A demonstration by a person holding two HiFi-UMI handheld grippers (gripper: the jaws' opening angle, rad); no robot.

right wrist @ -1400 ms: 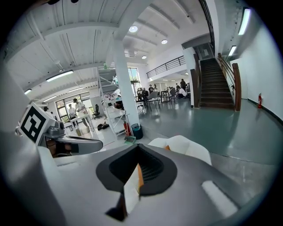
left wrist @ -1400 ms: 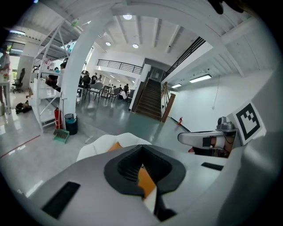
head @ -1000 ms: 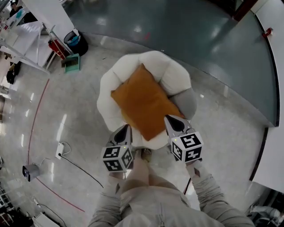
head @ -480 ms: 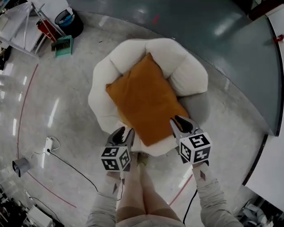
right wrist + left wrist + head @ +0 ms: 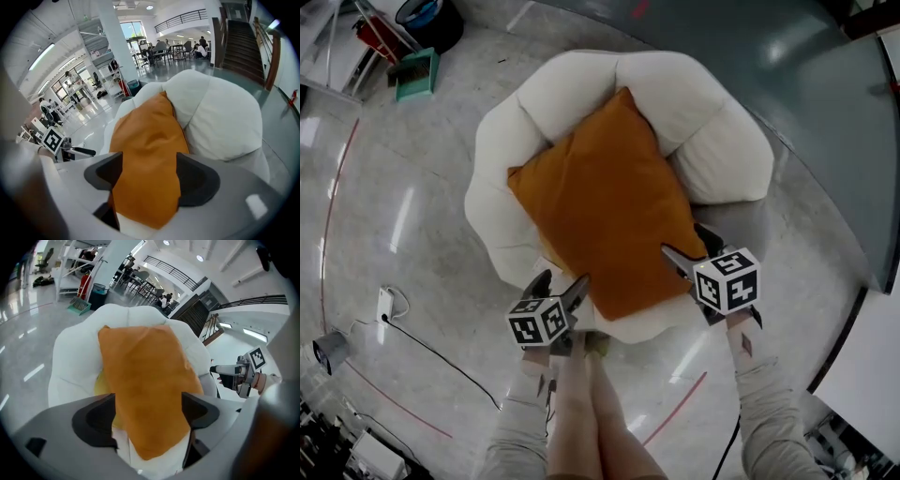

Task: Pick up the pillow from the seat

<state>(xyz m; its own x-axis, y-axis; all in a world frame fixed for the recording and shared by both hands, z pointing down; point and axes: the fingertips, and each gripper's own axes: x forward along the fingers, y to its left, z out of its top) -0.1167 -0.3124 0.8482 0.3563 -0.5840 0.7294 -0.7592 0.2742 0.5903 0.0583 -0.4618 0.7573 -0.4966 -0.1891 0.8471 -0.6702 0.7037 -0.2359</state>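
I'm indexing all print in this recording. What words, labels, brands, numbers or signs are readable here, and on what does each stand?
None can be read.
The left gripper and right gripper bear only black-and-white square marker patterns, not letters or digits.
The orange pillow and white seat are plain.
Anything in the background is too small to read.

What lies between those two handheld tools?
Head view: the orange fabric pillow, on the white puffy seat, has its near corner between the left tool and right tool, whose jaws have just been opening, gripping nothing.

My left tongs (image 5: 560, 284) and right tongs (image 5: 684, 242) are grey with black-and-white marker cubes (image 5: 542, 321), my sleeves (image 5: 764, 403) pale beige.
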